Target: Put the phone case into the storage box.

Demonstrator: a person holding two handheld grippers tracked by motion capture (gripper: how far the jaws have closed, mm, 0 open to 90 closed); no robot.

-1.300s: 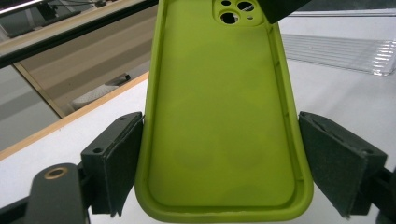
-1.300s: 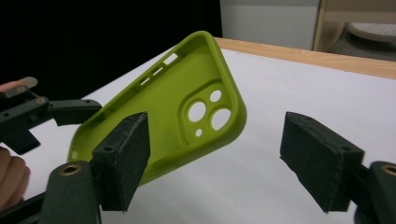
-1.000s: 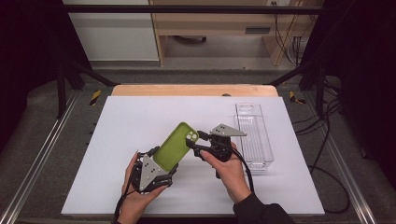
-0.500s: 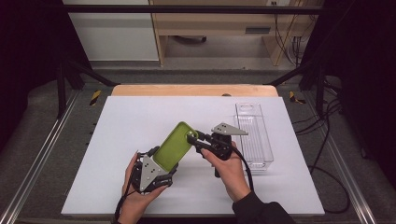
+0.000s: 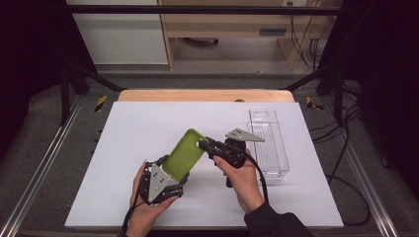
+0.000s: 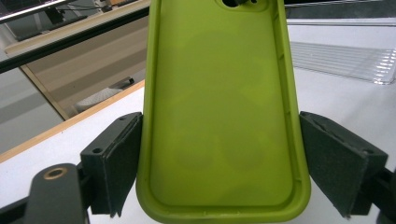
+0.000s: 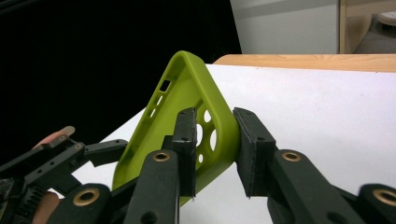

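phone case (image 7: 187, 107) camera holes in right gripper view

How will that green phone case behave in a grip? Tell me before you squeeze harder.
The green phone case is probably light: it is an empty thin-walled shell. It likely flexes, since the right gripper, whose jaws have just been closing, pinches only its thin corner edge. The left gripper spans its width, so hard squeezing may bow it.
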